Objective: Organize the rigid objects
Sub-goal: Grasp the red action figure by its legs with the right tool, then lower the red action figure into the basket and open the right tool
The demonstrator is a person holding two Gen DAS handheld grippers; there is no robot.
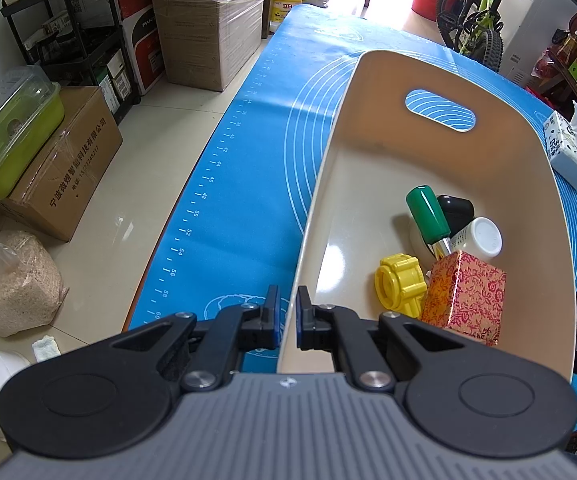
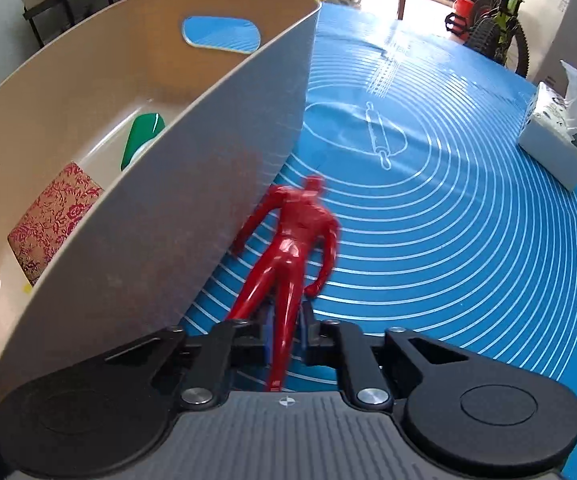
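Right gripper clamps glossy red figure by one leg, foot hidden, head at 12 o'clock, blurred | left gripper pinches smooth beige bin rim | inside: yellow gear, floral box | blue ringed mat

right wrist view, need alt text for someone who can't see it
The right tongs grip a glossy red figurine by one leg, just outside the beige bin on a blue baking mat. A floral box lies inside the bin; a tissue box sits far right.
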